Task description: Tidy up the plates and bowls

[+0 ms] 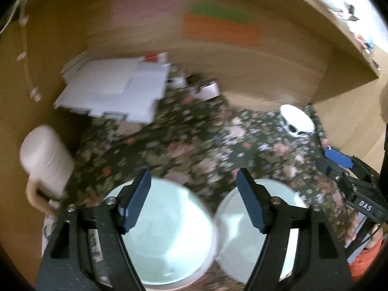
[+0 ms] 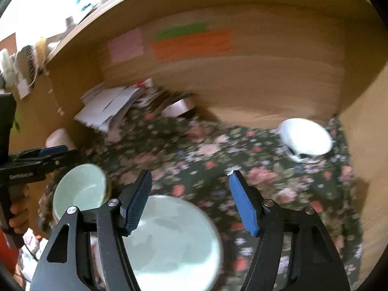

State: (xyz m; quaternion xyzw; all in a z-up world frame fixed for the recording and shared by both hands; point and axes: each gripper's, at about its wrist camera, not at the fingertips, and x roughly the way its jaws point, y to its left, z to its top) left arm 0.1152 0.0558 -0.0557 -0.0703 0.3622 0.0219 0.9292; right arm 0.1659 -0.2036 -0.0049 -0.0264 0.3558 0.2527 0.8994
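Observation:
Two pale green bowls sit side by side on the floral cloth. In the left wrist view the left bowl (image 1: 167,232) and the right bowl (image 1: 242,230) lie below my open, empty left gripper (image 1: 192,201). In the right wrist view my open right gripper (image 2: 191,201) hovers over the larger-looking bowl (image 2: 174,240); the other bowl (image 2: 80,194) is to its left, under the left gripper (image 2: 52,152). A white bowl with dark patterning (image 1: 297,121) (image 2: 306,140) stands at the far right by the wooden wall. The right gripper (image 1: 339,160) shows at the right edge.
The floral cloth (image 1: 194,140) lies inside a wooden alcove with a back wall (image 1: 218,48) and side walls. A pile of white papers (image 1: 114,89) lies far left. A cream mug (image 1: 46,160) stands at the left. Small items (image 1: 203,87) sit at the back.

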